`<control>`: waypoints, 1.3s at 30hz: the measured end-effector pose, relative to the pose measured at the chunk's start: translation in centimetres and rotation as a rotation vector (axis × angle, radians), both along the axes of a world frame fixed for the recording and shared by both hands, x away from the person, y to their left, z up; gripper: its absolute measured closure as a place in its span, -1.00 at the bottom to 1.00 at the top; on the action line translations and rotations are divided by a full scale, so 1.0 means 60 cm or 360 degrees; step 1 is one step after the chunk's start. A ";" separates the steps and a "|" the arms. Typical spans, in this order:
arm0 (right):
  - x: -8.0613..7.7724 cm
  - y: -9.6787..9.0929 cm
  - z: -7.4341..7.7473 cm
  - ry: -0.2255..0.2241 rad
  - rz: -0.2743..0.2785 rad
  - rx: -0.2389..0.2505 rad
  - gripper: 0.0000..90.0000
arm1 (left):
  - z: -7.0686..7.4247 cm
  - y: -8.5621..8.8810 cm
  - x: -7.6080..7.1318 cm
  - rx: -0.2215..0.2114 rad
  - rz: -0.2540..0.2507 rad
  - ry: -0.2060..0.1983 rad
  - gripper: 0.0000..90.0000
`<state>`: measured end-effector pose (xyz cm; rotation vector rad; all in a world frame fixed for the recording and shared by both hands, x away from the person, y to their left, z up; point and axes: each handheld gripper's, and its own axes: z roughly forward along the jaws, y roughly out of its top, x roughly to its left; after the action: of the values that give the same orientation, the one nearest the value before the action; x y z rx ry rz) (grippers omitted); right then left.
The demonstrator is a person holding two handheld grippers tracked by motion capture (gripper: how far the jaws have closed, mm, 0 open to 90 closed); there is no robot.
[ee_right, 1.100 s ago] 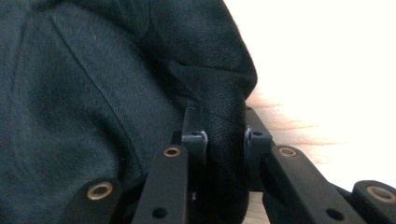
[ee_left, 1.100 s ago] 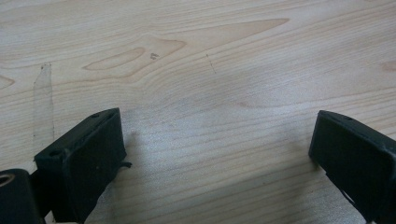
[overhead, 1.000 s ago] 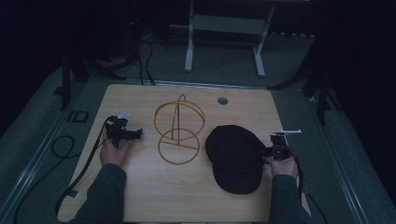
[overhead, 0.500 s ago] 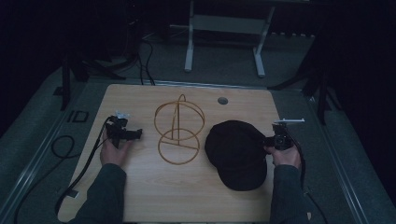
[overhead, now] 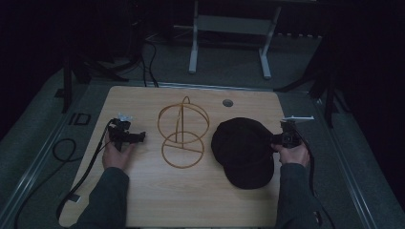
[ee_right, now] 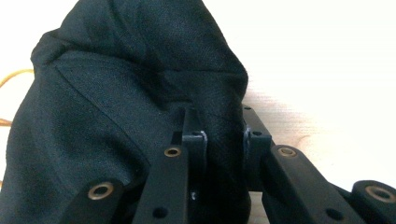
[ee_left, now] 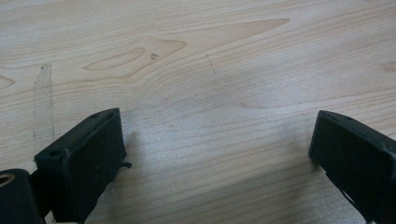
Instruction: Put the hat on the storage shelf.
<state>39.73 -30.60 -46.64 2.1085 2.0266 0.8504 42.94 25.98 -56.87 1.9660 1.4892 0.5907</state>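
Black cap (ee_right: 116,107): no logo/text legible.

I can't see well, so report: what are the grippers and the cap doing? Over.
Right gripper shut on cap. Left gripper open, over bare table. Wire stand beside cap.

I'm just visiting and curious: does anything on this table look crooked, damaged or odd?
Nothing looks damaged or spilled. The black cap is bunched where the right gripper pinches its edge. The wire stand stands upright on the table, and the left gripper is open over bare wood.
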 end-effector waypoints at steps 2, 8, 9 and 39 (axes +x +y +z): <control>0.003 0.000 0.006 -0.0010 -0.0002 0.0025 0.71 | 0.000 0.000 0.000 0.0000 0.0001 0.0000 -0.93; 0.015 0.012 0.023 -0.0037 0.0013 0.0013 0.70 | 0.000 0.000 0.000 0.0000 0.0000 0.0000 -0.93; 0.017 0.014 0.027 -0.0043 0.0016 0.0002 0.70 | 0.000 0.000 0.000 0.0000 0.0000 0.0000 -0.93; 0.070 0.037 0.112 -0.0107 0.0042 0.0012 0.70 | 0.000 0.000 0.000 0.0001 0.0003 0.0000 -0.93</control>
<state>43.90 -28.40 -39.93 2.0327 2.0252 0.9210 42.95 25.97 -56.87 1.9653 1.4909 0.5918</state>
